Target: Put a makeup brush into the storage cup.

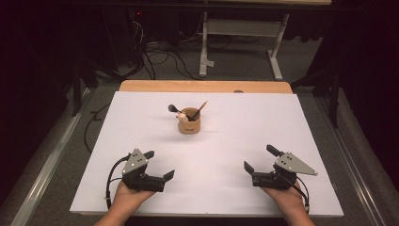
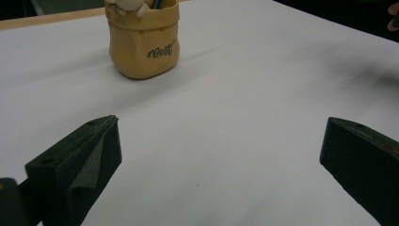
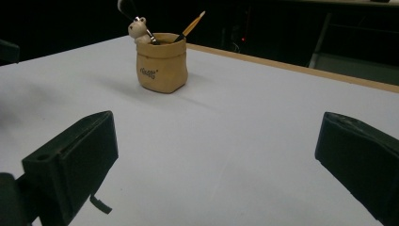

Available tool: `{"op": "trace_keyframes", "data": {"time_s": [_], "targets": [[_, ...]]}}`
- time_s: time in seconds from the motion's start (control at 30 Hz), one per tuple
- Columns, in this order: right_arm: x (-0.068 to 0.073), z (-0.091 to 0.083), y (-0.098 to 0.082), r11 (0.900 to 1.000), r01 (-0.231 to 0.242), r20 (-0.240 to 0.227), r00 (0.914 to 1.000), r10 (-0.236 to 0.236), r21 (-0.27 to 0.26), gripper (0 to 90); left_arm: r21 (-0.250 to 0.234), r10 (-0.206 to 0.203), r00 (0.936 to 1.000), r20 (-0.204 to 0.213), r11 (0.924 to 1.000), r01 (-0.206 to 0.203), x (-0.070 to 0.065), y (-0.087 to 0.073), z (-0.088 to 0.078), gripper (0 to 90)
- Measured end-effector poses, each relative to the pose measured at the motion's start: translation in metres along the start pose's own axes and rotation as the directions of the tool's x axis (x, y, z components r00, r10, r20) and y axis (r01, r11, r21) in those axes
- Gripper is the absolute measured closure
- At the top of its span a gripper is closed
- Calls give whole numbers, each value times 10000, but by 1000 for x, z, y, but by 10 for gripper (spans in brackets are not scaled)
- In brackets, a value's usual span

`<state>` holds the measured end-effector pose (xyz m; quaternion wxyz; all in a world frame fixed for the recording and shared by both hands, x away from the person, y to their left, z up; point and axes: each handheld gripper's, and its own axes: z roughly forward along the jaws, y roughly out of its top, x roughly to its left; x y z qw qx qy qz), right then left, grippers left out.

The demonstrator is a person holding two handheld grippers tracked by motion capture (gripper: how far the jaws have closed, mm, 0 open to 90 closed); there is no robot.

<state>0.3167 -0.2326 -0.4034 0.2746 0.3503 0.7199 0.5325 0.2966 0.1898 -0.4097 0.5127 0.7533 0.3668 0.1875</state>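
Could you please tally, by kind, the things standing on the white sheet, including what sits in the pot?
Tan pot: 1
Pencil: 1
Dark-headed tool with a small white figure: 1
Total: 3

Each black tool (image 1: 157, 165) carries a grey three-cornered plate (image 1: 135, 161) and black cable (image 1: 111, 176).

**Around the work surface**

A white sheet (image 1: 235, 155) covers most of a wooden table (image 1: 202, 86) — only a strip of wood shows along the far edge. Grey carpet (image 1: 244, 61) lies beyond, with black cables (image 1: 160, 59) tangled at the far left. A white metal frame (image 1: 242, 28) stands on two feet behind the table — dark surroundings close in on both sides.
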Motion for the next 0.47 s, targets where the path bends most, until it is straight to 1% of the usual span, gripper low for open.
{"op": "trace_keyframes", "data": {"time_s": [0.07,0.13,0.3,0.47], "targets": [[0,0,0,10000,26,26,10000,-26,-2,10,-59,111,9999,-12,9999,-111,0,1,0,0],[0,1,0,10000,34,55,10000,-34,31,10,-14,201,9998,-74,9998,-201,2,0,0,0],[1,1,0,10000,72,77,9999,-73,36,10,-67,-64,10000,-32,10000,64,7,0,-1,0],[0,1,-1,10000,55,66,10000,-56,59,10,-41,-34,10000,-85,10000,34,7,0,-1,0]]}}
